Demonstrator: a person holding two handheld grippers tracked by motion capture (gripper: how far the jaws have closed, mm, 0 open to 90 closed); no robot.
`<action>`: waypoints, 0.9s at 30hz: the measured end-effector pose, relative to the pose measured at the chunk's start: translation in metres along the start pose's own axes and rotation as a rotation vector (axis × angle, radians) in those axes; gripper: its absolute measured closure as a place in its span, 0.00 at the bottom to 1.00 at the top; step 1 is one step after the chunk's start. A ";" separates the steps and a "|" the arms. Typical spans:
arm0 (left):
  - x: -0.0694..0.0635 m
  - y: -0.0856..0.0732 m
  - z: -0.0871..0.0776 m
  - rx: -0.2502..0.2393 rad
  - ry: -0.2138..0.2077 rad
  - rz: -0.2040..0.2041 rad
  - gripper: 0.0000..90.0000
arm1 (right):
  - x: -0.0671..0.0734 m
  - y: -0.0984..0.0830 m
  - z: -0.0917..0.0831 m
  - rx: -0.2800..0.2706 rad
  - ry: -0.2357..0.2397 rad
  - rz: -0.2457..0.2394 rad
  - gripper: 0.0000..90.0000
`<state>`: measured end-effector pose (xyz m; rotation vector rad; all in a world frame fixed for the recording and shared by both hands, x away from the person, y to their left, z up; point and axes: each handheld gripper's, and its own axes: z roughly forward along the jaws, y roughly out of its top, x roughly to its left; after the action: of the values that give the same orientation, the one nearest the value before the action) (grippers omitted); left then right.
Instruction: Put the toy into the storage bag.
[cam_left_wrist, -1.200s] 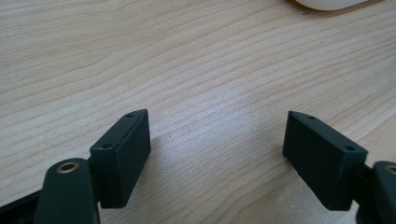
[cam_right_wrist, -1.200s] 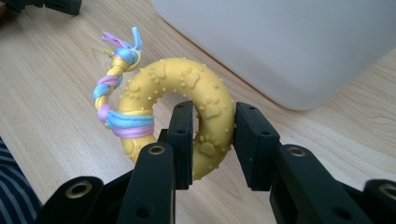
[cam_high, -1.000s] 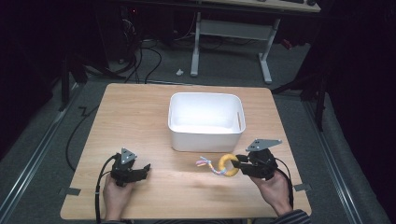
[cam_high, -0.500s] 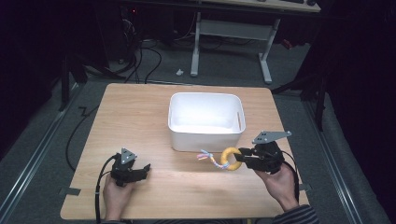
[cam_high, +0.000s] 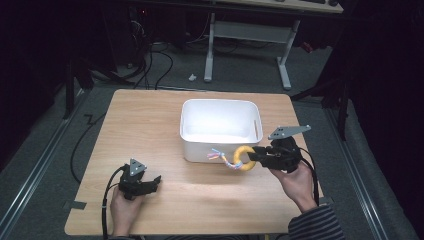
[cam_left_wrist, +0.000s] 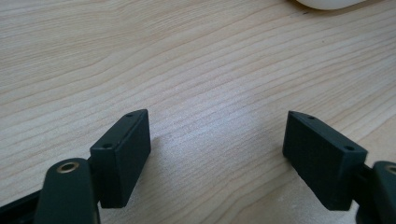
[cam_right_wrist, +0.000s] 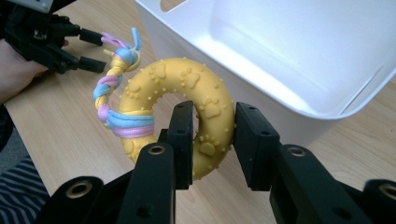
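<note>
A yellow rubber ring toy (cam_right_wrist: 187, 88) with paw prints and a pink, blue and yellow braided rope tail (cam_right_wrist: 114, 70) hangs in the air, pinched by my right gripper (cam_right_wrist: 212, 140), which is shut on the ring's near side. In the high view the ring toy (cam_high: 245, 159) floats just in front of the white bin (cam_high: 220, 145), held by my right gripper (cam_high: 257, 156) at the bin's front right corner. My left gripper (cam_high: 152, 182) rests on the table at the front left, open, with bare wood between its jaws (cam_left_wrist: 215, 144).
The white bin's rim (cam_right_wrist: 299, 109) lies close beside the toy; its inside holds nothing. A wooden table (cam_high: 150, 120) carries everything, with dark floor, cables and desk legs (cam_high: 282, 65) beyond its far edge.
My right gripper has lifted the ring toy off the table and carried it up toward the bin's front wall. The left gripper has stayed where it was.
</note>
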<state>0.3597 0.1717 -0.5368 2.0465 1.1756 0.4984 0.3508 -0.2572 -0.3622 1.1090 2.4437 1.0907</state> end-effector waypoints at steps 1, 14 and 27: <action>0.000 0.000 0.000 0.000 0.000 0.000 0.26 | 0.000 0.000 0.000 0.000 0.000 0.000 0.77; 0.000 0.000 0.000 0.000 -0.001 0.000 0.26 | -0.012 0.023 0.008 -0.010 0.004 0.021 0.77; 0.000 0.000 0.000 0.000 -0.001 -0.001 0.26 | -0.024 0.046 0.012 -0.016 -0.014 0.042 0.77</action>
<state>0.3597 0.1719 -0.5368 2.0454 1.1759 0.4972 0.3981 -0.2478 -0.3394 1.1645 2.4068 1.1092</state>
